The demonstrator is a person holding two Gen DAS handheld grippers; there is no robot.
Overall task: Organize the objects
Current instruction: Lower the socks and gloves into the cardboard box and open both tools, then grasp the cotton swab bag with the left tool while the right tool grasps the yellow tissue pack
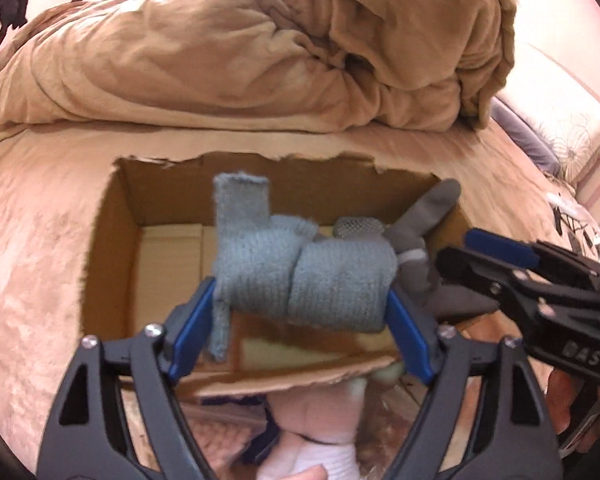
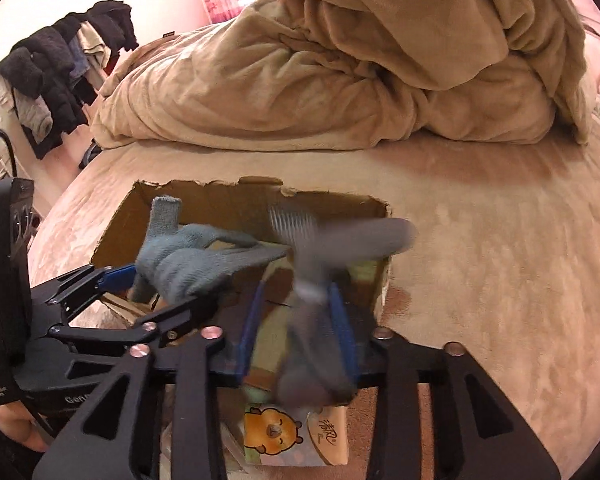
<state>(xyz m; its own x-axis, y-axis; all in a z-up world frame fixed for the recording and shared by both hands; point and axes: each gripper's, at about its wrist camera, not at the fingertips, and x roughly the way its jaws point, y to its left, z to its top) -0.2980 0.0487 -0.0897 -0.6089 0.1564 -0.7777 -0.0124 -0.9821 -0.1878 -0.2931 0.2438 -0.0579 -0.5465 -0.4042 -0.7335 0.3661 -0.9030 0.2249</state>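
Note:
An open cardboard box (image 1: 112, 216) with torn edges sits on the bed; it also shows in the right wrist view (image 2: 116, 232). My left gripper (image 1: 300, 312) is shut on a light blue knitted glove (image 1: 300, 268) and holds it above the box; the glove also shows in the right wrist view (image 2: 188, 268). My right gripper (image 2: 298, 316) is shut on a dark grey glove (image 2: 320, 252), blurred, over the box's right part. The grey glove (image 1: 424, 220) and right gripper (image 1: 496, 264) show at the right of the left wrist view.
A crumpled tan duvet (image 1: 260, 48) lies beyond the box on the pinkish plush bed cover (image 2: 480, 240). A tissue pack with a cartoon bear (image 2: 292, 436) and white items (image 1: 328, 432) lie in front of the box. Dark clothes (image 2: 60, 64) hang at far left.

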